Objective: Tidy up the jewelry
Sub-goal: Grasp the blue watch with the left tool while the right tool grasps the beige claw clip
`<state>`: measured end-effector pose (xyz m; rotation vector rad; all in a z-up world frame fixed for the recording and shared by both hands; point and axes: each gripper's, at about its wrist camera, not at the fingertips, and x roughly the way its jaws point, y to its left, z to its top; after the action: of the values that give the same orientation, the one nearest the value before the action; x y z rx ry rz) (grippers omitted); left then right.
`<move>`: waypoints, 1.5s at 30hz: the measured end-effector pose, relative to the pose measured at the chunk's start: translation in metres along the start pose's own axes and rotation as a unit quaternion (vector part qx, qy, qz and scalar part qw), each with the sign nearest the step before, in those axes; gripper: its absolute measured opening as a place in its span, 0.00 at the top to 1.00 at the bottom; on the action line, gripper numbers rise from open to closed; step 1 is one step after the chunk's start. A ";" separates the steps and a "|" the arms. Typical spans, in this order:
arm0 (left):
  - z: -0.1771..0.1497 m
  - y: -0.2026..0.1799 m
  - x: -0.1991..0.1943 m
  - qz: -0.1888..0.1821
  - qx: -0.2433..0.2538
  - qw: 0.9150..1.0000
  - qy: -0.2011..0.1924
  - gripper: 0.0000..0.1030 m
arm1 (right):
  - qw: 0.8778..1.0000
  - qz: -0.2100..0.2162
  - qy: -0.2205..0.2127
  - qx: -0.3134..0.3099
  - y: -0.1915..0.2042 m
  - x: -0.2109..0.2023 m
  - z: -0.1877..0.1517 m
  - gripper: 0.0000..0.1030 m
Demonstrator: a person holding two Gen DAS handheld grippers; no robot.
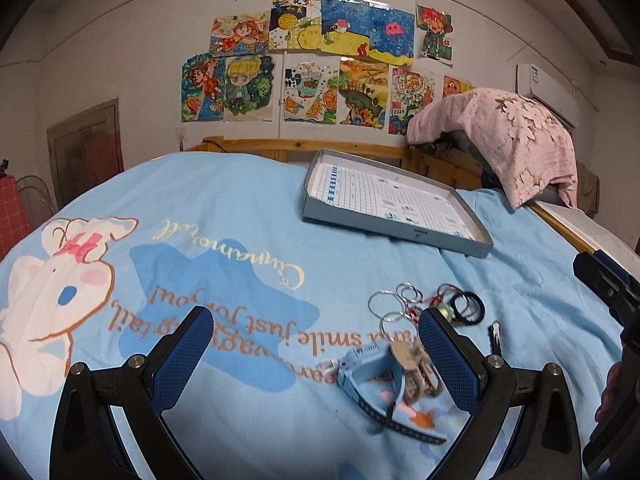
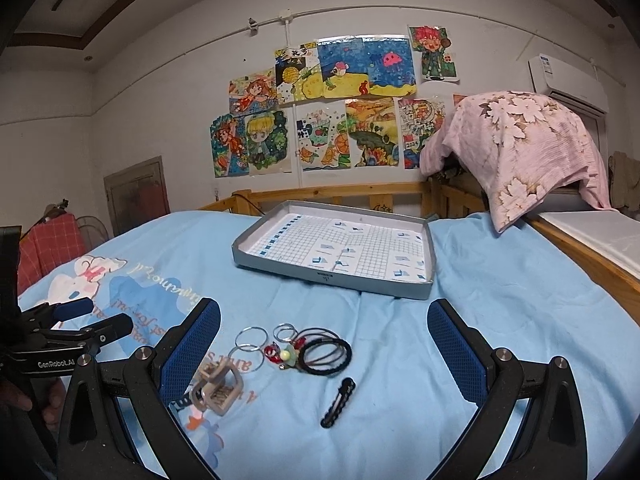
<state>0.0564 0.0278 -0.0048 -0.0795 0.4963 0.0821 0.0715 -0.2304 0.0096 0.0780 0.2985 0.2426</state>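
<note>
Closest to my left lens, the left gripper (image 1: 316, 350) stands spread wide and holds nothing; between its blue pads lies a pale blue child's watch with a dark strap (image 1: 374, 384), and leaning on it a beige wooden interlocking puzzle piece (image 1: 416, 364). Just beyond sit the thin silver wire rings (image 1: 390, 308), touching a red-and-green beaded charm (image 2: 282, 354) and black elastic hair ties (image 2: 326, 354).

My right gripper (image 2: 324, 344) is likewise spread and empty, hovering over that same cluster. A black metal hair clip (image 2: 338, 402) lies apart from the heap, nearer my right side, its long axis running diagonally from near-left to far-right.

What the coming move turns on, I judge: the shallow grey cardboard box lid lined with blue grid paper (image 2: 416, 292) lies straight ahead, beyond the pile and well apart from it, still bare. The right arm looks nearer to the clip and ties, the left to the watch.

Everything rests on a soft light blue quilt printed with a white cartoon dog (image 1: 224, 208), which will give under pressure. Behind: a wooden bed rail (image 2: 320, 194), a pink floral cloth (image 2: 528, 152), children's drawings (image 2: 332, 108) on a white wall.
</note>
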 end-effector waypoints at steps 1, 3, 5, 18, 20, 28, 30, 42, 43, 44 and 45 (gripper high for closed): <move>0.002 0.000 0.002 0.002 0.000 1.000 0.002 0.00 | 1.000 0.003 0.001 0.001 0.001 0.002 0.001 0.01; 0.005 0.002 0.007 0.007 0.000 1.000 0.006 0.00 | 1.000 0.011 0.007 0.003 0.003 0.011 0.001 0.01; 0.008 0.006 0.012 0.009 -0.002 1.000 0.011 0.00 | 1.000 0.021 0.016 0.004 0.005 0.020 0.001 0.01; -0.011 0.011 0.043 -0.044 0.024 0.996 0.068 0.09 | 0.984 0.110 0.136 0.044 0.017 0.081 -0.030 0.36; -0.016 0.011 0.048 -0.064 0.025 0.994 0.084 0.18 | 0.979 0.123 0.153 0.047 0.019 0.088 -0.037 0.40; -0.029 0.011 0.072 -0.145 0.021 0.979 0.140 0.33 | 0.964 0.173 0.198 0.040 0.032 0.098 -0.051 0.54; -0.031 0.009 0.077 -0.161 0.024 0.975 0.150 0.37 | 0.961 0.179 0.205 0.038 0.035 0.101 -0.052 0.59; -0.028 0.006 0.102 -0.227 0.049 0.955 0.183 0.60 | 0.948 0.213 0.236 0.033 0.047 0.114 -0.057 0.80; -0.028 0.006 0.103 -0.228 0.056 0.954 0.185 0.63 | 0.947 0.214 0.237 0.035 0.047 0.115 -0.058 0.81; -0.028 0.004 0.104 -0.229 0.065 0.953 0.186 0.66 | 0.947 0.215 0.238 0.035 0.048 0.115 -0.058 0.81; -0.027 0.002 0.104 -0.232 0.070 0.952 0.187 0.67 | 0.947 0.215 0.237 0.034 0.048 0.115 -0.058 0.85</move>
<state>0.1349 0.0338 -0.0784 -0.0712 0.8495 -0.4363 0.1494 -0.1527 -0.0722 0.1529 0.7713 0.6903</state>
